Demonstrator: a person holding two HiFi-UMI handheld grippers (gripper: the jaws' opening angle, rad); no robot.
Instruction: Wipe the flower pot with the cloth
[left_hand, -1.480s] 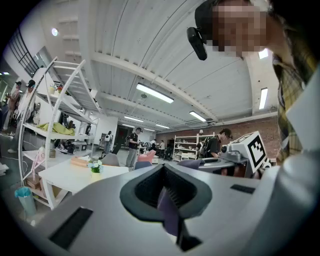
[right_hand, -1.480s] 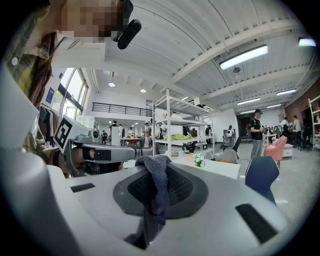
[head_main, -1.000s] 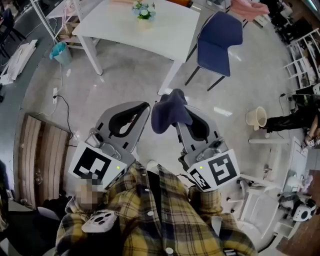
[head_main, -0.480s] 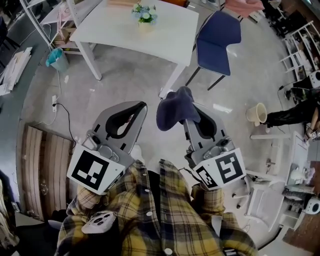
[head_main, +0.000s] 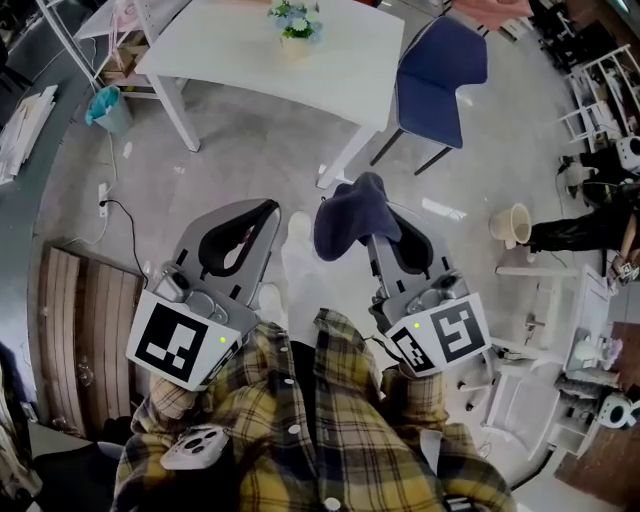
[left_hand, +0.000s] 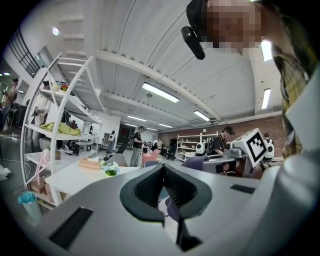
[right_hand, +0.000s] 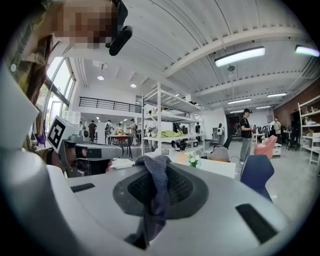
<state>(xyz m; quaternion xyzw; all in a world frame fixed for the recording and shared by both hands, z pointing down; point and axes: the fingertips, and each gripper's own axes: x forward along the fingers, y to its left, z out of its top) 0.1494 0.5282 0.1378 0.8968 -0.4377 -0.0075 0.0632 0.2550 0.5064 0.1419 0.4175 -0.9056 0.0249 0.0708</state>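
Observation:
The flower pot (head_main: 296, 22), a small pale pot of white and blue flowers, stands on the white table (head_main: 330, 70) far ahead of both grippers. It also shows in the left gripper view as the pot (left_hand: 110, 169) and in the right gripper view as the pot (right_hand: 193, 160). My right gripper (head_main: 362, 192) is shut on a dark blue cloth (head_main: 348, 218), which drapes over its jaws; the cloth (right_hand: 156, 187) hangs down between them. My left gripper (head_main: 270, 208) is shut with nothing in it, its jaws (left_hand: 163, 169) meeting edge to edge. Both are held level over the floor.
A blue chair (head_main: 440, 70) stands at the table's right side. A teal bin (head_main: 106, 106) sits by the table's left leg, with a cable (head_main: 118, 205) on the floor. A wooden pallet (head_main: 80, 320) lies left. A cream bucket (head_main: 511, 227) and white furniture stand right.
Both grippers have travelled forward over the floor toward the table, the left one drifting leftward in the head view. The cloth stays in the right jaws.

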